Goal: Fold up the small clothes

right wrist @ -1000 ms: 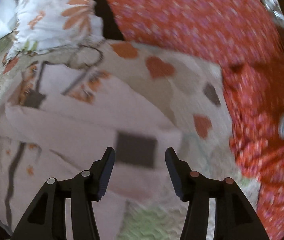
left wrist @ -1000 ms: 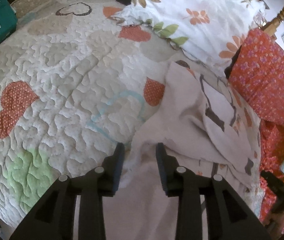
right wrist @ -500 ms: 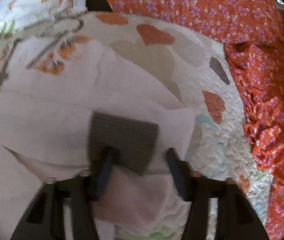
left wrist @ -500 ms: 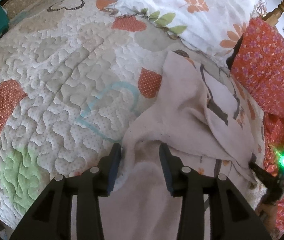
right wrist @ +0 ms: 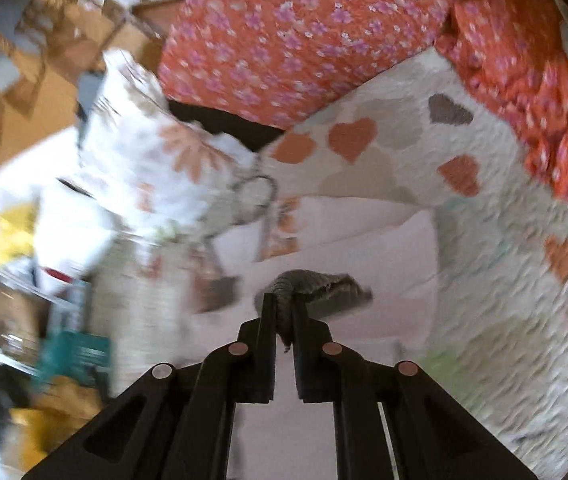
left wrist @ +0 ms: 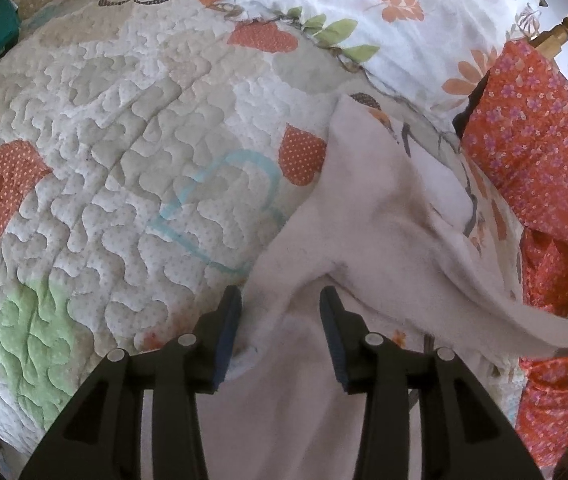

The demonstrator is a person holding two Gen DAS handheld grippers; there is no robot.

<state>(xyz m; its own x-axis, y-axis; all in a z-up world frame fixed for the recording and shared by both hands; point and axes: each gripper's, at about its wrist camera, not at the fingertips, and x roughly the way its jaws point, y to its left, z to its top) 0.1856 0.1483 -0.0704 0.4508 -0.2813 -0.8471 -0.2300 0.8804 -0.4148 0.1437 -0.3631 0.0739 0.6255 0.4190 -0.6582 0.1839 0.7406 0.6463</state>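
The garment (left wrist: 368,216), a small pale-pink piece w/ grey trim, lies rumpled on the quilt (left wrist: 123,160) of the bed, near the floral pillow (left wrist: 384,12) and the red cushion (left wrist: 532,132). Part of it is off the bed, strung between the 2 grippers.

Left gripper (left wrist: 279,328): jaws part-way apart w/ a bunched fold of pink cloth between them. Cloth touches the left pad; whether the pads actually pinch it, can't tell.

Right gripper (right wrist: 284,316): clenched tight on the grey ribbed cuff (right wrist: 316,284), which bulges out above the fingertips. In the left view a tongue of cloth stretches toward the lower right edge, taut-ish, so that end is probably carried by this grip.

Handling, as a judgement:
- Light, very soft, no stiffness; sags wherever it's unsupported, so 2 hold points are needed to keep an edge straight.
- Fleecy surface looks grippy, not slippery; not fragile.
- Ribbed cuff is thicker and stretchy: a good handle, but it will give under pull before the body follows.
- Best holds: cuffs, hems, corners. Mid-panel grabs only bunch it, as at the left gripper.
- Textured quilt may drag at the cloth, so lifting seems better than sliding.
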